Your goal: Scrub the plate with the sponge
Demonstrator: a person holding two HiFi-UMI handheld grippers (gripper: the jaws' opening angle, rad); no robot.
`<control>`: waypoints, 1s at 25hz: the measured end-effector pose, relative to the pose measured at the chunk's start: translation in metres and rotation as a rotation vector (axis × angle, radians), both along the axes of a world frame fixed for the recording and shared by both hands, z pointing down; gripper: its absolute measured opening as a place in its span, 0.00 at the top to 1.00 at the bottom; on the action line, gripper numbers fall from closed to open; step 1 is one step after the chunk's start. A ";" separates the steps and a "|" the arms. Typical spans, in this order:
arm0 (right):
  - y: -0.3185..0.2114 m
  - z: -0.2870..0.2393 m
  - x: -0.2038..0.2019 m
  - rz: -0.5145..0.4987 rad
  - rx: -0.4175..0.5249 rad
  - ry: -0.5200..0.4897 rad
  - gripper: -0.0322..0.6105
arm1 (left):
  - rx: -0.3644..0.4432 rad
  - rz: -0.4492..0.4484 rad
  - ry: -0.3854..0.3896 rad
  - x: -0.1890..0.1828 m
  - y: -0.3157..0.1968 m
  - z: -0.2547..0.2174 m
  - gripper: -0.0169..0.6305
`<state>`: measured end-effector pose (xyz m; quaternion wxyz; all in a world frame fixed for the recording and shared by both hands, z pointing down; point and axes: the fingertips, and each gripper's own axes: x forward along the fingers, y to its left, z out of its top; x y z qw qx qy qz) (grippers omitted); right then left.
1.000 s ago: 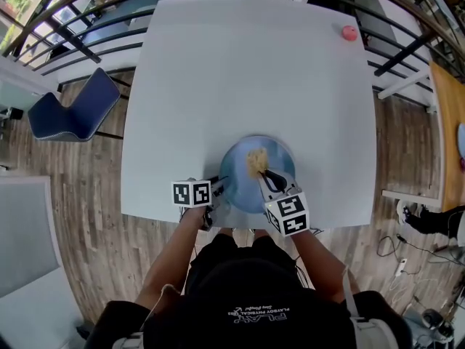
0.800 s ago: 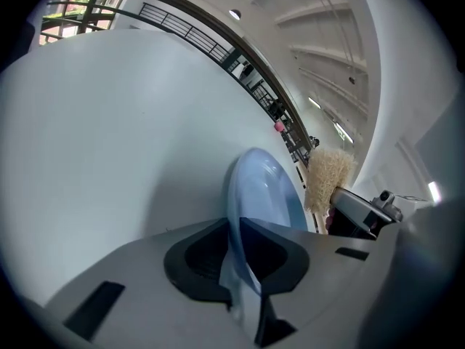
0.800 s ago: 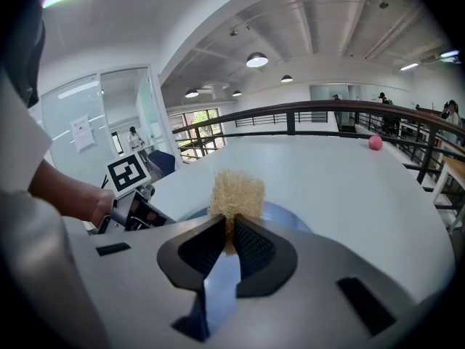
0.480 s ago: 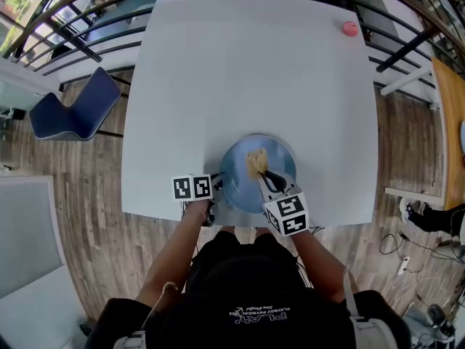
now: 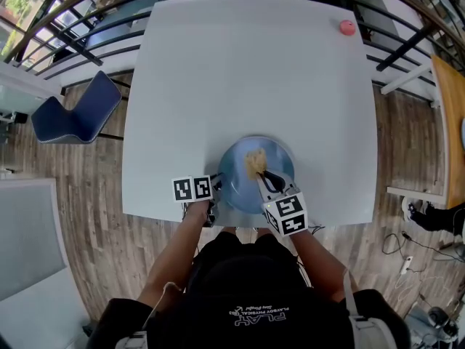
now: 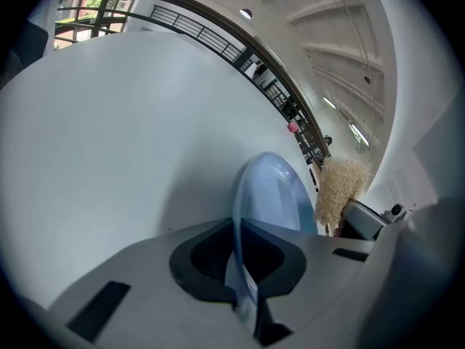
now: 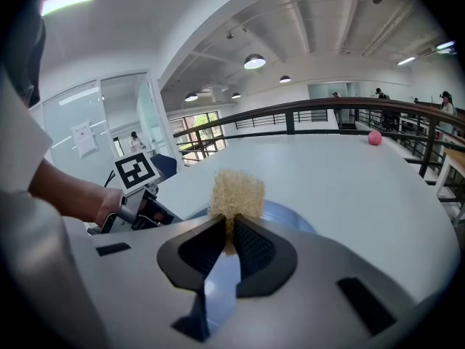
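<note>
One plate (image 5: 236,171) lying flat, sponge (image 5: 255,162) lengthwise toward far table (image 5: 247,71) edge

Plate (image 5: 236,167), pink ball (image 5: 347,27) on table (image 5: 247,71)

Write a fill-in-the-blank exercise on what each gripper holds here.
1. The left gripper is shut on the rim of the blue ____.
2. The right gripper holds a straw-coloured ____.
3. The small ball at the far corner of the table is ____.
Missing words: plate; sponge; pink. The left jaws have just been closing on that rim.
</note>
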<state>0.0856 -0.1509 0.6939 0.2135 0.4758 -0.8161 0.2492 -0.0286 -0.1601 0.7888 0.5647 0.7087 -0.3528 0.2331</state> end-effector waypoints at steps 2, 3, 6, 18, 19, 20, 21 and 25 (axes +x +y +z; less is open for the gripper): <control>0.000 -0.001 0.000 -0.001 0.001 -0.003 0.88 | 0.008 -0.009 0.001 0.000 0.000 -0.001 0.94; 0.000 -0.001 0.000 -0.002 0.002 -0.004 0.88 | 0.013 -0.014 0.004 0.001 -0.001 -0.002 0.94; 0.002 -0.002 0.001 -0.005 0.002 -0.005 0.88 | 0.029 -0.028 0.012 0.001 -0.001 -0.005 0.94; 0.001 -0.026 -0.008 -0.016 0.042 -0.007 0.88 | 0.225 -0.026 -0.021 -0.003 -0.022 -0.057 0.94; 0.001 -0.029 -0.010 -0.017 0.048 -0.007 0.88 | 0.250 -0.028 -0.041 -0.006 -0.026 -0.064 0.94; 0.001 -0.032 -0.011 -0.018 0.054 -0.006 0.88 | 0.272 -0.032 -0.051 -0.009 -0.029 -0.070 0.94; 0.001 -0.034 -0.013 -0.020 0.059 -0.005 0.88 | 0.287 -0.037 -0.047 -0.010 -0.032 -0.074 0.94; -0.003 -0.043 -0.018 -0.027 0.074 0.002 0.88 | 0.340 -0.047 -0.030 -0.009 -0.040 -0.086 0.94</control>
